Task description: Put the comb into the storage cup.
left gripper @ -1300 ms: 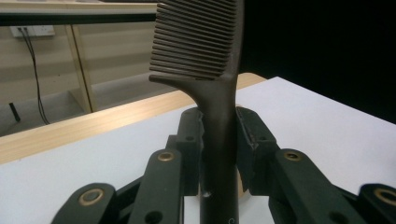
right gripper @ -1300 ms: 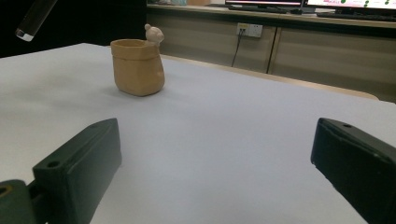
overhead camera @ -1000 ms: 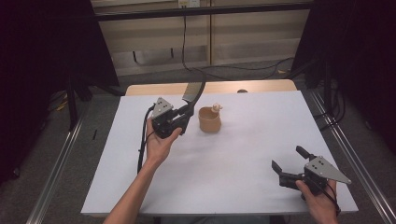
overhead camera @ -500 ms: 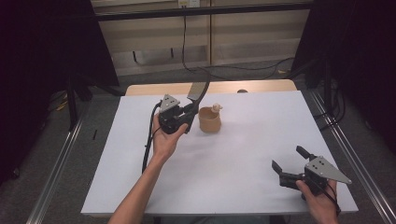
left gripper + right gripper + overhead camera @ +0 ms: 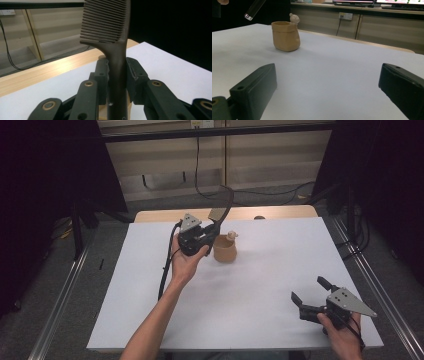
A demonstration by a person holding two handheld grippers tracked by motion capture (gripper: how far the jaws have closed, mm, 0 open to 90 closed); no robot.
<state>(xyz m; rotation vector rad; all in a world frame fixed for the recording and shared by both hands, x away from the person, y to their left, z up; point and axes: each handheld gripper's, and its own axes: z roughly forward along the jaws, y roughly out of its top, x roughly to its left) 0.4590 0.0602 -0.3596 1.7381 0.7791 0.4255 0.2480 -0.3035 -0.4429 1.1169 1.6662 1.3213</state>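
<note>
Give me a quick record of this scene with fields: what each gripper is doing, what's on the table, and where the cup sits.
left gripper: shut on the comb's handle, held above the table beside the cup
comb: dark, teeth end pointing up
right gripper: open, holding nothing, near the table's front right corner
cup: tan, upright, small figure on its rim
table: white top

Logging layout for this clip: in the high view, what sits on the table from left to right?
Left gripper holding the comb → tan pot → right gripper.
</note>
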